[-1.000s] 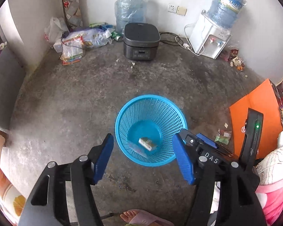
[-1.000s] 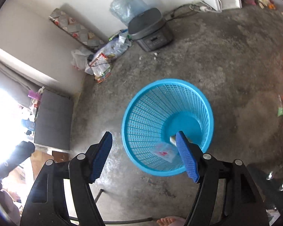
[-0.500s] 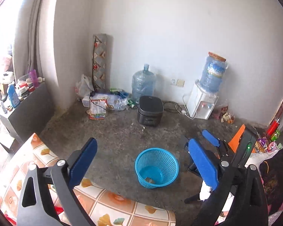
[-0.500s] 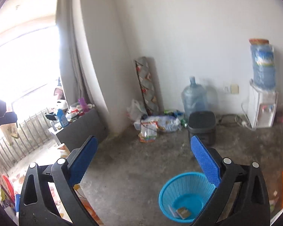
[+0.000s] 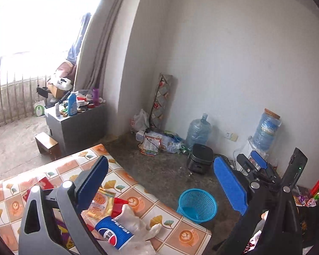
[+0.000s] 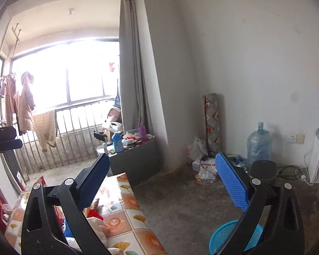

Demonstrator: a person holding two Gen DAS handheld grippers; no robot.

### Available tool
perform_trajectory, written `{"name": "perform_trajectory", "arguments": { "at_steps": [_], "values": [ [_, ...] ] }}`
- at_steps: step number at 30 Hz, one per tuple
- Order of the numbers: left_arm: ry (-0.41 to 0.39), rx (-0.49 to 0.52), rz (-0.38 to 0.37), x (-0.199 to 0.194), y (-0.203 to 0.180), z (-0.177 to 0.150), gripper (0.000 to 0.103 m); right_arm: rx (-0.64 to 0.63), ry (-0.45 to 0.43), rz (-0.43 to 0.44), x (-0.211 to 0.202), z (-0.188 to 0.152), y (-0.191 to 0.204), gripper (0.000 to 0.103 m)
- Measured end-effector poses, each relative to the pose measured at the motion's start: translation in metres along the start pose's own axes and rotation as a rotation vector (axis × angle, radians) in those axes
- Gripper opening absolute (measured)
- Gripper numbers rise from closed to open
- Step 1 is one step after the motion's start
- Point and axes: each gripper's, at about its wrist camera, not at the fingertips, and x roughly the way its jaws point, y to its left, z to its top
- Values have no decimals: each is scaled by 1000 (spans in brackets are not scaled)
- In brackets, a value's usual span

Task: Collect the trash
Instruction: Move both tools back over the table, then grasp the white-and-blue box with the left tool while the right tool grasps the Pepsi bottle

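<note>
Both tongs, left gripper [image 5: 161, 182] and right gripper [image 6: 163, 180], have just been opening and now gape wide with nothing between the pads. Trash-wise, a Pepsi cup [image 5: 113, 232] lies on its side on the tiled table [image 5: 187, 233] at about 7 o'clock under the left jaws. Only the left view shows it; the blue basket [image 5: 196, 205] sits on the floor at 5 o'clock.

Bare concrete floor [image 5: 159, 170] lies open from 12 to 2 o'clock of the counter [image 5: 138, 199], up to the blue basket [image 5: 196, 205] standing just off its edge. At 7 o'clock the counter is crowded: a Pepsi cup [image 5: 113, 232] on its side, crumpled plastic [image 5: 136, 223] and snack packets [image 5: 100, 201] block a low pass.
</note>
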Motion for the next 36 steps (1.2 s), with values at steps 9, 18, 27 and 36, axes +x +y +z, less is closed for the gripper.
{"name": "perform_trajectory", "arguments": {
  "at_steps": [9,18,27,36],
  "values": [
    [-11,-60,163,-78,59,-45,97,20,121,267,2,-8,37,95],
    [75,-130,270,-108,110,-115,97,-65,323,450,5,-44,93,95],
    [167,-217,237,-91,143,-162,89,-59,553,494,4,-88,126,89],
    [298,-249,186,-31,186,-183,86,-70,848,401,38,-136,155,81]
  ]
}}
